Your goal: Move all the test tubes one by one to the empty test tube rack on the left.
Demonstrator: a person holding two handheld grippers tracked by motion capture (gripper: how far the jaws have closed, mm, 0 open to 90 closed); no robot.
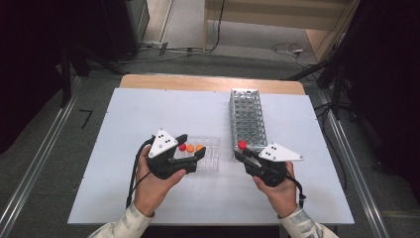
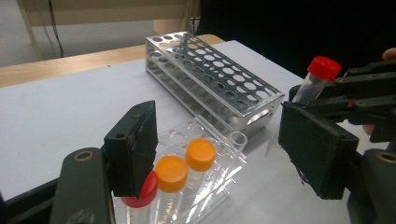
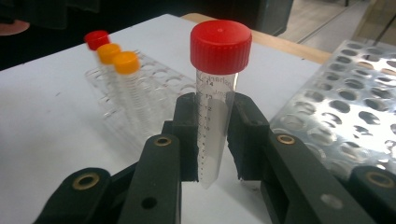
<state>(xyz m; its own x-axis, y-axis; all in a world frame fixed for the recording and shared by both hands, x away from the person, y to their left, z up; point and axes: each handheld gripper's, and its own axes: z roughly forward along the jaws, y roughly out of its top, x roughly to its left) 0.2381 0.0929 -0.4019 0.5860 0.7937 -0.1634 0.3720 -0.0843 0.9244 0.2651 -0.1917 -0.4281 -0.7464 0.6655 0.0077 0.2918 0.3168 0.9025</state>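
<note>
My right gripper (image 3: pixel 212 135) is shut on a clear tube with a red cap (image 3: pixel 220 45), held upright just off the near end of the metal rack (image 1: pixel 247 119); in the high view this gripper (image 1: pixel 241 151) is at centre right. My left gripper (image 2: pixel 219 135) stands open, its pads (image 2: pixel 133 149) wide apart on either side of the clear plastic rack (image 2: pixel 201 126). That rack holds a red-capped tube (image 2: pixel 140 196) and two orange-capped tubes (image 2: pixel 171 173) in a row. The left pad is close beside the red cap.
The white table top (image 1: pixel 148 114) carries the long perforated metal rack (image 2: pixel 210 70), lying lengthwise at centre right, its holes empty. The clear rack (image 1: pixel 210 153) lies just left of its near end. Dark stands and cables surround the table.
</note>
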